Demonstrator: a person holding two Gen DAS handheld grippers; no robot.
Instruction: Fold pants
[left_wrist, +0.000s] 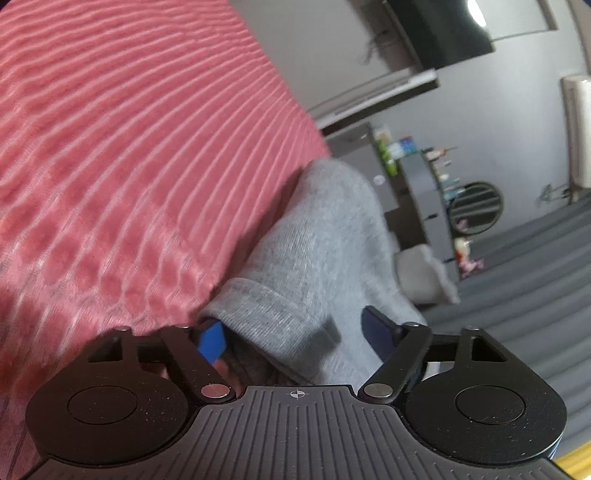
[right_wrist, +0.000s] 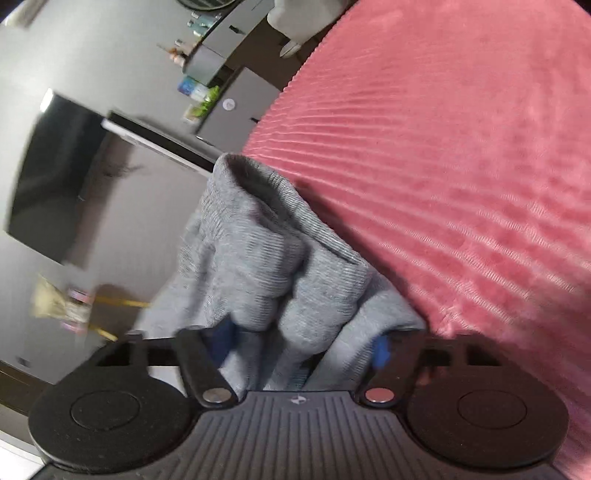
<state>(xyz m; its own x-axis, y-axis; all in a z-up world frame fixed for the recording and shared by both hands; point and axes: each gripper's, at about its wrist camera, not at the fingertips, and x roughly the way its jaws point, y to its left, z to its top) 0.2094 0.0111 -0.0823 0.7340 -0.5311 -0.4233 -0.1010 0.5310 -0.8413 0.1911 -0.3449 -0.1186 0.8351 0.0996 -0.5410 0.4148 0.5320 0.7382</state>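
The grey knit pants hang against a pink ribbed bed cover. In the left wrist view a ribbed cuff or waistband sits between the blue pads of my left gripper, whose jaws stand wide apart around the cloth. In the right wrist view the grey pants bunch up between the blue pads of my right gripper, jaws also wide, with cloth filling the gap. The pink cover lies to the right. Both views are tilted and blurred.
A dark TV screen hangs on a grey wall above a shelf with small bottles. Grey bedding lies at the right. In the right wrist view a broom rests on the floor at the left.
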